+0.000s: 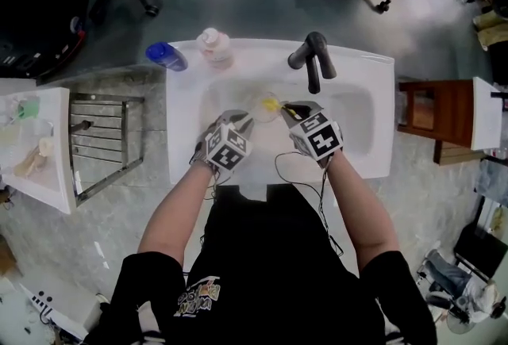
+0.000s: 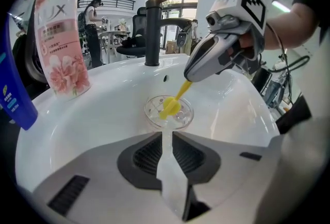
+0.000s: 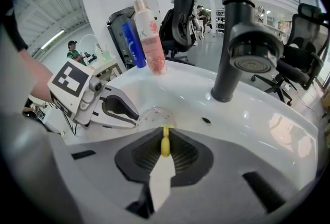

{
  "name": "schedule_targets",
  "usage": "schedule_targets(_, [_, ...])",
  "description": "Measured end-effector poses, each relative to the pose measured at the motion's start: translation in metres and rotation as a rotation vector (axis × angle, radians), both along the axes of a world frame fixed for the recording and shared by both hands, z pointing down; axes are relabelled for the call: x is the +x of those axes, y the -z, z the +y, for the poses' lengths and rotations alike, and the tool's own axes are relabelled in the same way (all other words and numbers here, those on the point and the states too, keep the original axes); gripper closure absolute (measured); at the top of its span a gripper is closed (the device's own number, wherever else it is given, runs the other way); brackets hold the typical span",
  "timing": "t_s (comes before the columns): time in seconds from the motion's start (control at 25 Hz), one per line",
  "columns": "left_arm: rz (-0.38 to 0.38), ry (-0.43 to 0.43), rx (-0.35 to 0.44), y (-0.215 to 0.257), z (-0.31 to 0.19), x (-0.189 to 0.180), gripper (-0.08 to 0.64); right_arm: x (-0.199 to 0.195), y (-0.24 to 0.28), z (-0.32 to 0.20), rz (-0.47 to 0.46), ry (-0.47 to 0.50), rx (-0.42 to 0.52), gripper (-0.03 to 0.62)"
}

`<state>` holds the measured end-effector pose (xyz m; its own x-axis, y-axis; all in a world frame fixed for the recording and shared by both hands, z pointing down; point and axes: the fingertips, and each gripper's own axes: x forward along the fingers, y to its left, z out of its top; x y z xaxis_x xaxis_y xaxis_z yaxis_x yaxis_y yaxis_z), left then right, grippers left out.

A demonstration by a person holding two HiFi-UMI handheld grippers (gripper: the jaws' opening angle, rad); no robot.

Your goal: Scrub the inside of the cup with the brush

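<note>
A clear plastic cup [image 2: 154, 115] sits low in the white sink basin [image 2: 103, 115], its mouth facing up. My left gripper [image 2: 166, 134] is shut on the cup's near wall. A yellow brush [image 2: 170, 106] has its head inside the cup. My right gripper [image 3: 165, 134] is shut on the brush's yellow handle [image 3: 165, 145], with the cup [image 3: 153, 115] just beyond its jaws. In the head view both grippers meet over the cup [image 1: 262, 107], the left gripper [image 1: 246, 121] on its left and the right gripper [image 1: 289, 110] on its right.
A black faucet [image 1: 311, 58] rises at the back of the sink [image 1: 373, 121]. A pink soap bottle [image 1: 214, 46] and a blue bottle [image 1: 165, 55] stand on the back left rim. A metal rack [image 1: 103, 145] is to the left, a wooden stool [image 1: 432, 109] to the right.
</note>
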<state>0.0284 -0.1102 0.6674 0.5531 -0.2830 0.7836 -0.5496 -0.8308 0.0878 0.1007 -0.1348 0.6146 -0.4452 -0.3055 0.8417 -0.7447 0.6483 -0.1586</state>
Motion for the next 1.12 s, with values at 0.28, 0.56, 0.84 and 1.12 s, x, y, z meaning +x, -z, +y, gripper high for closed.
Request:
schedule_targets(0.28, [0.028,0.030,0.001,0.009,0.001,-0.004,0.506,0.000,0.017,0.004,-0.016,-0.036,0.036,0.555])
schedule_targets(0.56, [0.076,0.074,0.041,0.040,-0.002,-0.017,0.505,-0.004,0.038,0.009,-0.038,-0.081,0.079,0.555])
schedule_targets(0.84, [0.151,0.099,0.111,0.085,-0.008,-0.031,0.506,-0.007,0.060,0.015,-0.055,-0.143,0.149,0.555])
schedule_targets(1.12, [0.248,0.112,0.166,0.138,-0.007,-0.037,0.506,-0.002,0.092,0.032,-0.084,-0.253,0.210,0.555])
